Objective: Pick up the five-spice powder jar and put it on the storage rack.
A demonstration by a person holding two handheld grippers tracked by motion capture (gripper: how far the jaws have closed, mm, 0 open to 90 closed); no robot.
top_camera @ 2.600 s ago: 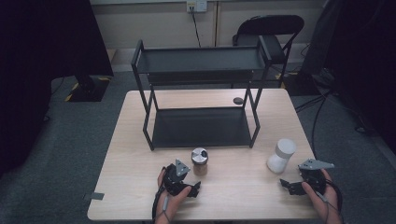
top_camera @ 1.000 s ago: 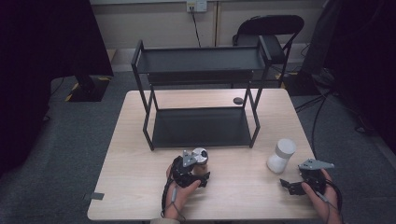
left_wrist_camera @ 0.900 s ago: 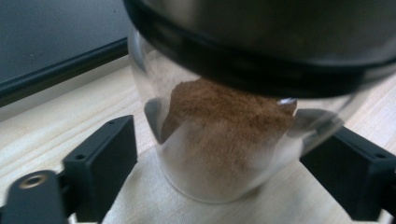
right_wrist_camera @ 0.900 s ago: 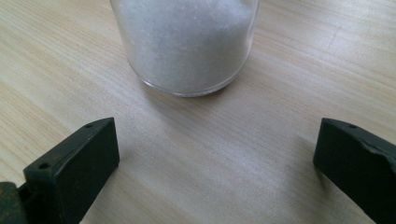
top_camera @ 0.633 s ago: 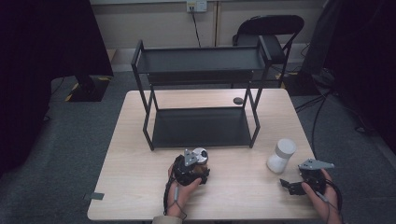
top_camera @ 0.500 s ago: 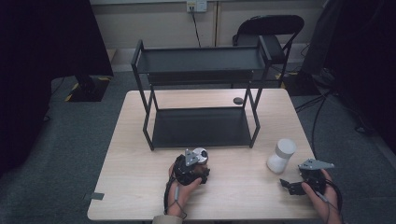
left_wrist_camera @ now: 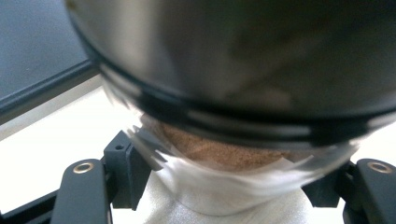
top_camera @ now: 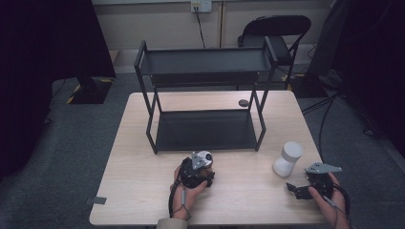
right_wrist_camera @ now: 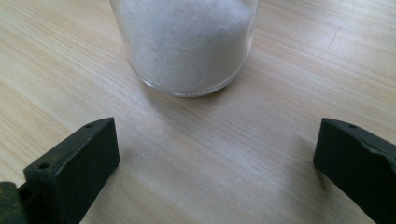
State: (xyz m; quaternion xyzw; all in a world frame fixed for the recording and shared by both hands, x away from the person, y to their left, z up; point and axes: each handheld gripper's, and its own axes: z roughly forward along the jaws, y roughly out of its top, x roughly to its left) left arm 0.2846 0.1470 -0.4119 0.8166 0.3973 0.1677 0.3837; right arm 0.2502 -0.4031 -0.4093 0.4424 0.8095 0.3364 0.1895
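1. The left gripper has just closed its jaws on the glass jar of brown powder, clamping it from both sides.
2. The jar stands on the table, just in front of the black shelf.
3. The right gripper rests with jaws wide apart, near the white jar, not touching it.

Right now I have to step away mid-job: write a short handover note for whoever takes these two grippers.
Left gripper: jaws have just closed on the glass jar of brown powder, which stands on the table in front of the black two-tier rack.
Right gripper: open, holding nothing, just short of the jar of white powder, apart from it.
Done: brown jar gripped.
Left: probably lift it and place it, perhaps on the rack; white jar not yet grasped.
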